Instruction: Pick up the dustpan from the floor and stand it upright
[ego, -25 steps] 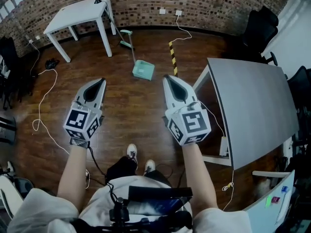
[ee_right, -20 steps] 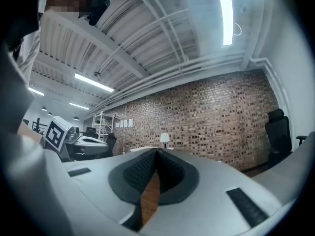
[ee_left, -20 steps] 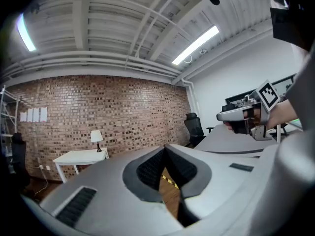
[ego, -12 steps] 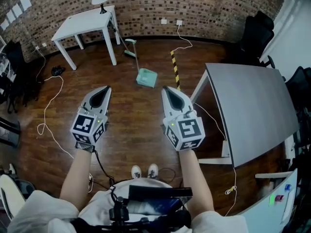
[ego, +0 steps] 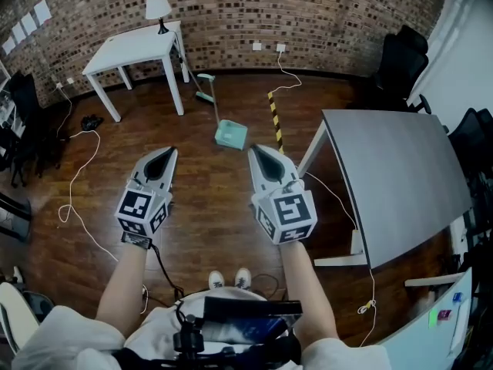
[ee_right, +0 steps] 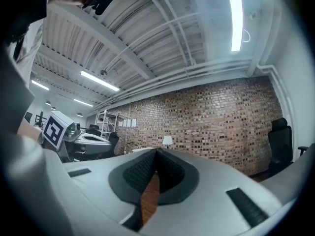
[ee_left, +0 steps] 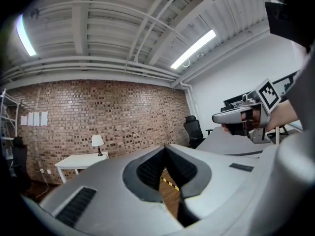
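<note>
Wooden floor carries a mint-green dustpan (lying down).

The dustpan is mint green, the small table white, the floor strip yellow-and-black striped, the wall reddish-brown brick.

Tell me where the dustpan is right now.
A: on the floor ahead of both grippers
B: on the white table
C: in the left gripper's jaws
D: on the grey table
A: the dustpan lies on the floor beyond the left gripper and right gripper, both shut and empty.
</note>
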Demonstrator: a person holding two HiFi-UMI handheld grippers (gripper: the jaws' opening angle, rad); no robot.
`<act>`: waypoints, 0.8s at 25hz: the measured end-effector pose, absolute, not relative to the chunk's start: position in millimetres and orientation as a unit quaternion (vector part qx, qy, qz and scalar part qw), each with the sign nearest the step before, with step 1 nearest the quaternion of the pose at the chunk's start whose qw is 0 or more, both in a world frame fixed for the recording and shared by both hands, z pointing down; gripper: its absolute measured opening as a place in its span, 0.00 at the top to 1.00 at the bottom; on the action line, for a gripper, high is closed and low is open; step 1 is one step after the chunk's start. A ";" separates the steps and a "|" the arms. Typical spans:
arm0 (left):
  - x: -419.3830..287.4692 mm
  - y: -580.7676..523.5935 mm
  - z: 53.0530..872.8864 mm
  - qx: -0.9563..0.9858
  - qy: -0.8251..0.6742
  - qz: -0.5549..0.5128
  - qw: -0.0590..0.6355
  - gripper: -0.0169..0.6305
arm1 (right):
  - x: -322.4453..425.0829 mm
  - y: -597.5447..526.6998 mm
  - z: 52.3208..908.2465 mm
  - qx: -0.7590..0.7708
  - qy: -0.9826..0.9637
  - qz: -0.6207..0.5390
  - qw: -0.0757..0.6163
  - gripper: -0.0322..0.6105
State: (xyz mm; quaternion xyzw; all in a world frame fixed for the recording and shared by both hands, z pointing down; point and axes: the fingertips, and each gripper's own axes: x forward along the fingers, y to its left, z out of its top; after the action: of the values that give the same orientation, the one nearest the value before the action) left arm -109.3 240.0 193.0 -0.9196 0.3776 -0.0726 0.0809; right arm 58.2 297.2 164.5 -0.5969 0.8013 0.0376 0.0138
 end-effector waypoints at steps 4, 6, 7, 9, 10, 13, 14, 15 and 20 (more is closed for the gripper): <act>-113.2 239.1 193.4 -0.919 0.378 -0.073 0.082 0.98 | 52.7 296.2 166.7 -0.593 0.804 0.038 0.008 0.96; -113.9 239.2 192.7 -0.920 0.377 -0.073 0.083 0.98 | 51.2 295.3 166.2 -0.592 0.805 0.039 0.007 0.96; -114.4 239.4 192.5 -0.920 0.376 -0.073 0.084 0.98 | 50.1 295.2 166.0 -0.592 0.805 0.039 0.007 0.96; -115.4 240.6 192.4 -0.920 0.376 -0.071 0.085 0.98 | 47.4 296.0 165.7 -0.590 0.806 0.042 0.007 0.96; -115.6 241.2 192.2 -0.920 0.375 -0.070 0.085 0.98 | 46.4 296.5 165.5 -0.590 0.806 0.043 0.007 0.96; -115.2 242.7 190.8 -0.921 0.373 -0.070 0.086 0.98 | 44.9 296.6 163.7 -0.589 0.807 0.044 0.007 0.96; -115.0 242.8 190.5 -0.921 0.373 -0.070 0.086 0.98 | 44.6 296.4 162.9 -0.589 0.807 0.043 0.007 0.96; -114.5 242.8 190.3 -0.922 0.372 -0.071 0.086 0.98 | 44.7 296.2 162.0 -0.589 0.807 0.044 0.007 0.96; -110.6 244.5 189.7 -0.924 0.366 -0.073 0.084 0.98 | 45.9 296.1 159.4 -0.591 0.805 0.042 0.007 0.96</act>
State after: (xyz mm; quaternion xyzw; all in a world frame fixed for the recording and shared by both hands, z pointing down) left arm -110.6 244.5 189.7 -0.9239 0.3660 -0.0728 0.0842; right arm 45.9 296.1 159.4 -0.5912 0.8054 0.0421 0.0075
